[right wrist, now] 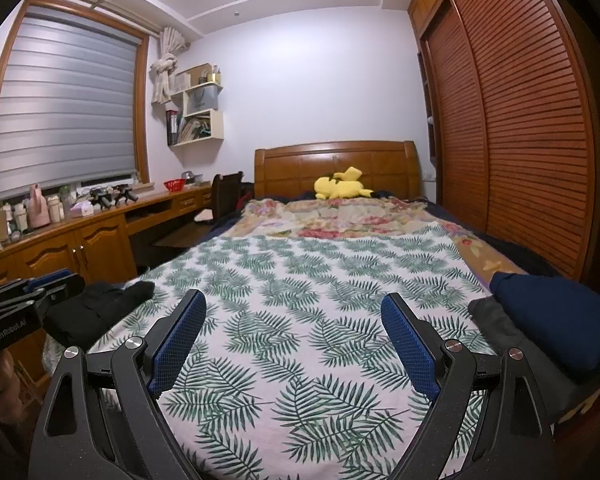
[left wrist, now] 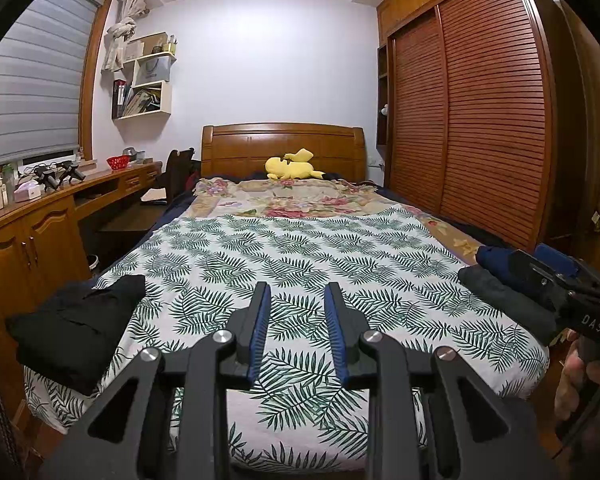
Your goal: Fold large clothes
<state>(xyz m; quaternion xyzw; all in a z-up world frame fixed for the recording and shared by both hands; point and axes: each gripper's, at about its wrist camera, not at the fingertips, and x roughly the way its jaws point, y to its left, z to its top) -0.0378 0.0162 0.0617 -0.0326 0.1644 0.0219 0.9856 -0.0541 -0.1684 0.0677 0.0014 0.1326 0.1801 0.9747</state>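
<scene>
Black garment (left wrist: 76, 320) lies crumpled at bed's left corner, nearest my left gripper (left wrist: 298, 300), jaws narrowly apart, empty; right gripper (right wrist: 294, 312) gapes wide, empty.

a yellow plush toy (left wrist: 290, 166) lies at the far end against the wooden headboard (left wrist: 283, 142). a floral quilt (left wrist: 284, 198) spreads just nearer. white wall shelves (left wrist: 148, 76) hang far left above a long wooden desk (left wrist: 64, 200); louvred wardrobe doors (left wrist: 472, 128) fill the right.
</scene>
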